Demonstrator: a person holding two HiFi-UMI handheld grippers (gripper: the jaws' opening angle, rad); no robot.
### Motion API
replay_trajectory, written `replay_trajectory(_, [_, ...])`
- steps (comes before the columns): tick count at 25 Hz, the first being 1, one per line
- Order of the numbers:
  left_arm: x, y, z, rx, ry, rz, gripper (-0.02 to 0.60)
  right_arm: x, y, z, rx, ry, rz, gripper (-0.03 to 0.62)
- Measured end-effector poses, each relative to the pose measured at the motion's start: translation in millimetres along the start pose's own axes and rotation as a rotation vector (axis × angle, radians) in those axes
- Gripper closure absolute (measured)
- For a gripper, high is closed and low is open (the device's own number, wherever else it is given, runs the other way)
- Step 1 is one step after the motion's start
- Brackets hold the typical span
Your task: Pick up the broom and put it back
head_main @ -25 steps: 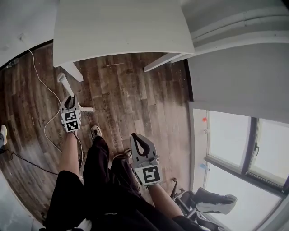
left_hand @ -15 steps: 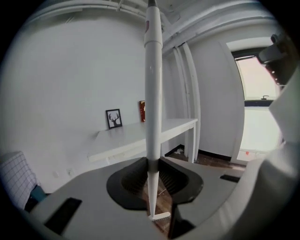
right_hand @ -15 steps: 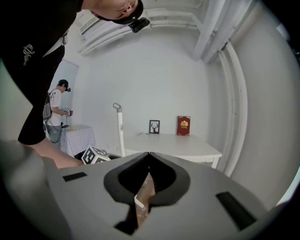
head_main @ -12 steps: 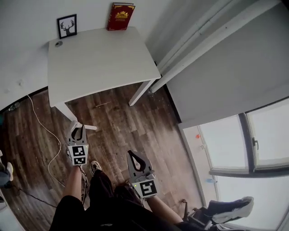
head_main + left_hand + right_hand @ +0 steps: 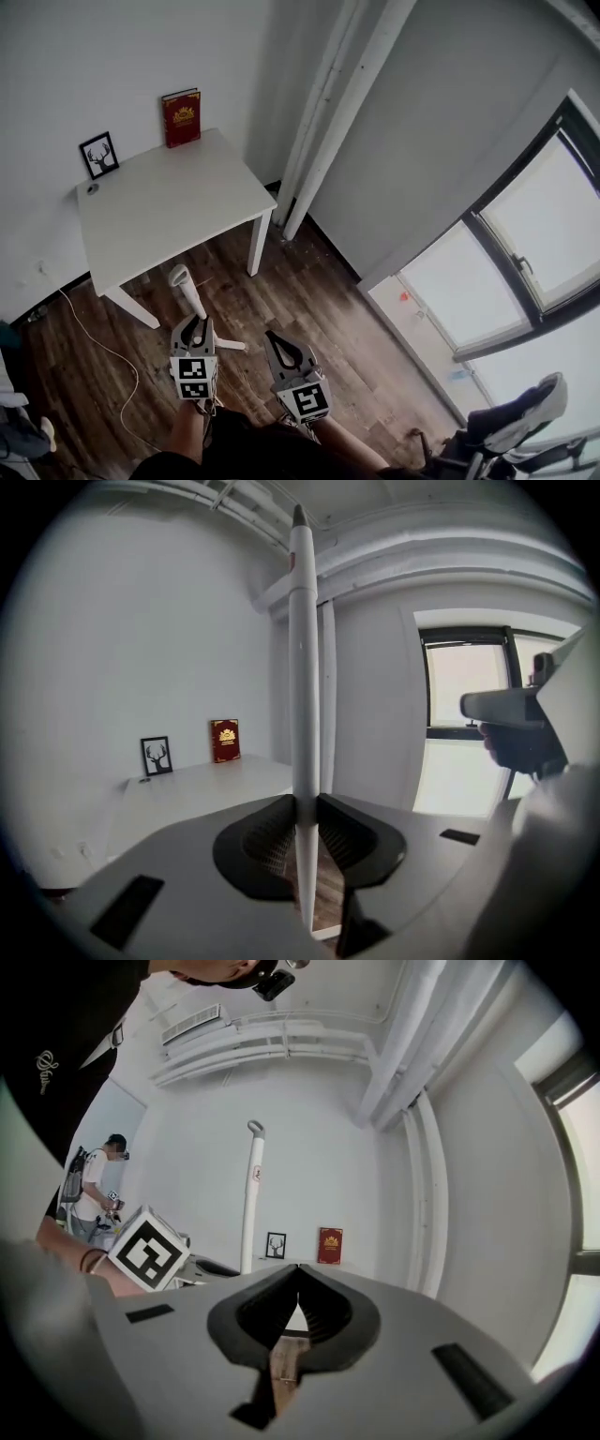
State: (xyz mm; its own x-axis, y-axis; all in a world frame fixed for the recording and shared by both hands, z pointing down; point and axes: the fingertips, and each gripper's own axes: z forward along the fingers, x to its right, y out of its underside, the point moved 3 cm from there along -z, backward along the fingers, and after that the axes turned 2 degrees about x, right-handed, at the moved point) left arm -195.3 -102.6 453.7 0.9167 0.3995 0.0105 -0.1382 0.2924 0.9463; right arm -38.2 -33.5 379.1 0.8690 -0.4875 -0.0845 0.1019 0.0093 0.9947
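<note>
You're standing on a dark wood floor (image 5: 309, 309) in a white-walled room. At the left, a white bench (image 5: 169, 216) stands against the wall, with a framed picture (image 5: 98, 155) and a red book (image 5: 181, 118) propped along its back edge. White pipes (image 5: 328, 122) run up the corner, and a window (image 5: 506, 253) fills the right side.

The broom (image 5: 302, 667) is in your left claw (image 5: 194, 330). Its white handle stands nearly upright in front of you, between you and the bench. The left claw is pinching that handle: the pads press on it from both sides and stay partly apart only because the pole fills the gap. The brush end sits below the claw, and I can't make it out.

The step in hand looks like the carry to wherever the broom is kept. Keep the pinch firm, since a smooth round pole could slip or swing. Hold the broom upright so its top clears the bench and the wall. Let the lower end touch down before you let go.

Your right claw (image 5: 298, 1274), just beside the left one, is pressed together, holding nothing and touching nothing. It is free to steady the pole higher up if it leans.
</note>
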Motion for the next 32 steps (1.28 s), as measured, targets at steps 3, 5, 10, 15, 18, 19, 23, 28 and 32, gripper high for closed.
replay_trajectory(3, [41,-4,-6,-0.014,0.082,-0.009,0.506,18,-3,-21,0.025,0.043,0.0,0.572])
replay_trajectory(5, [63,-8,-7,-0.018,0.129,-0.013,0.506,30,-1,-33,0.039,0.068,0.007,0.572])
replay_trajectory(10, [108,-22,-8,0.003,0.212,0.011,0.506,49,-1,-54,0.059,0.12,0.019,0.572])
replay_trajectory(15, [140,-30,-10,0.005,0.265,0.081,0.506,61,-2,-69,0.078,0.154,0.037,0.572])
replay_trajectory(18, [147,-32,-11,0.004,0.276,0.114,0.506,66,-5,-77,0.083,0.177,0.034,0.572])
replay_trajectory(19, [148,-33,-11,0.006,0.282,0.122,0.506,67,-6,-79,0.086,0.186,0.036,0.572])
replay_trajectory(23, [154,-36,-8,0.022,0.311,0.153,0.506,72,-1,-86,0.099,0.216,0.043,0.572])
replay_trajectory(28, [178,-32,-3,0.005,0.331,0.167,0.506,86,-4,-115,0.092,0.245,0.049,0.572])
replay_trajectory(32, [201,-21,13,0.01,0.333,0.149,0.506,117,-6,-148,0.083,0.278,0.035,0.572])
